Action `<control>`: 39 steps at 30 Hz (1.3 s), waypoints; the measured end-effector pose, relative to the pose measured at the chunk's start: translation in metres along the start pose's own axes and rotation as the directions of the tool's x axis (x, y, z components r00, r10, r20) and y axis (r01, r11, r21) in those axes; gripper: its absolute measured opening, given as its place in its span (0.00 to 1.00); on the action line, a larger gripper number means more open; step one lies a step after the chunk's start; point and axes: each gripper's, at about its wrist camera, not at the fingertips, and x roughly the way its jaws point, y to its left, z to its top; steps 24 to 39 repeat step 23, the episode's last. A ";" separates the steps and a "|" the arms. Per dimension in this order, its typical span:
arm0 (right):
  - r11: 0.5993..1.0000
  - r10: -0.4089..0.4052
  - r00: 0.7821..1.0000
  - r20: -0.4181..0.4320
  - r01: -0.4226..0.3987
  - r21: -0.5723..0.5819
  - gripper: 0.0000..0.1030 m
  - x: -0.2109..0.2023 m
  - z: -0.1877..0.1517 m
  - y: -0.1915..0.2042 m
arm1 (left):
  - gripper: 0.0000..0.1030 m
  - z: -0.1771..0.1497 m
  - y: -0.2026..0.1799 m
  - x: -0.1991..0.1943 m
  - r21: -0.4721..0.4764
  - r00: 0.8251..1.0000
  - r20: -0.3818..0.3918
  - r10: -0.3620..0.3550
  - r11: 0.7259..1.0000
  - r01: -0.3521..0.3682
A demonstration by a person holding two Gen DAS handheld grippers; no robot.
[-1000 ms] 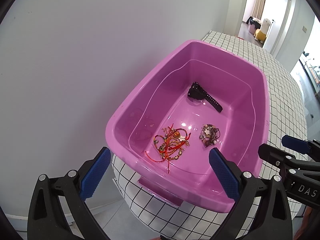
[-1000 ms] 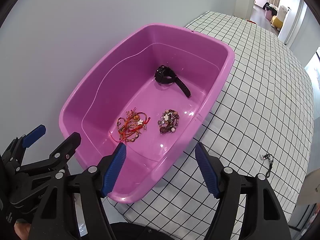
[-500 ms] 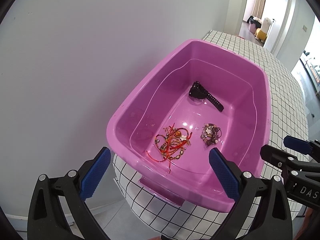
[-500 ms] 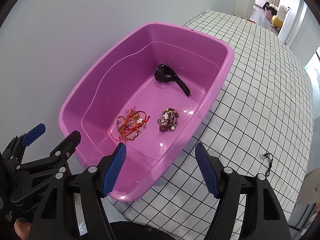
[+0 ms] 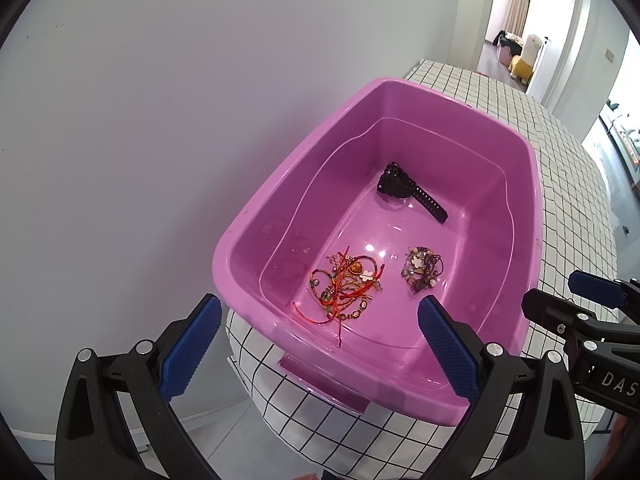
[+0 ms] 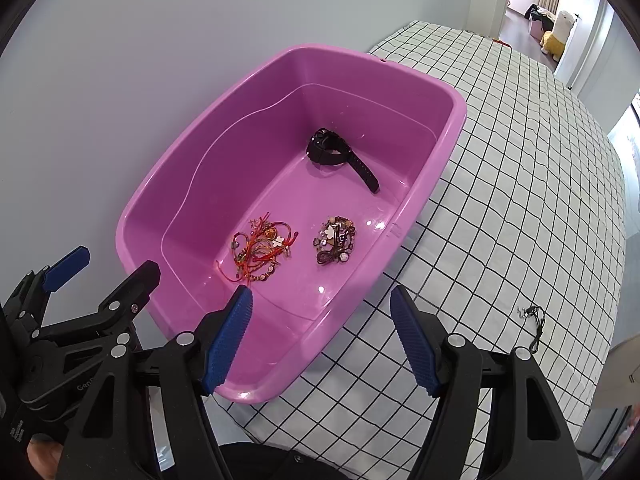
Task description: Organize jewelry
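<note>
A pink plastic tub (image 5: 532, 216) (image 6: 448, 148) sits on a checked tablecloth against the wall. Inside lie a black watch (image 5: 408, 194) (image 6: 340, 154), a tangle of red and gold bracelets (image 5: 344, 284) (image 6: 260, 250) and a small brown beaded piece (image 5: 422, 270) (image 6: 335, 240). A thin dark chain (image 6: 534, 320) lies on the cloth to the right of the tub. My left gripper (image 5: 320, 320) is open and empty, above the tub's near end. My right gripper (image 6: 320, 312) is open and empty, over the tub's near right rim.
The table with the checked cloth (image 6: 520, 160) stretches away to the right and back. A grey wall (image 5: 160, 120) runs along the tub's left side. The table's near edge drops to the floor (image 5: 240, 440). A doorway with a yellow toy (image 5: 524, 56) is far behind.
Both grippers have drawn back slightly from the tub, which looks a little smaller. The jewelry in the tub has not moved. Both grippers stay open.
</note>
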 end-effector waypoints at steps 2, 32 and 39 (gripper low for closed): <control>1.000 -0.001 1.000 0.000 0.001 -0.001 0.66 0.000 0.001 0.000 | 0.94 0.000 0.001 0.000 -0.001 1.000 0.000 -0.001 1.000 0.001; 1.000 -0.012 1.000 0.020 0.012 0.004 0.66 -0.001 0.001 0.001 | 0.94 0.001 0.004 0.001 -0.015 1.000 -0.003 -0.007 1.000 0.007; 1.000 -0.012 1.000 0.020 0.012 0.004 0.66 -0.001 0.001 0.001 | 0.94 0.001 0.004 0.001 -0.015 1.000 -0.003 -0.007 1.000 0.007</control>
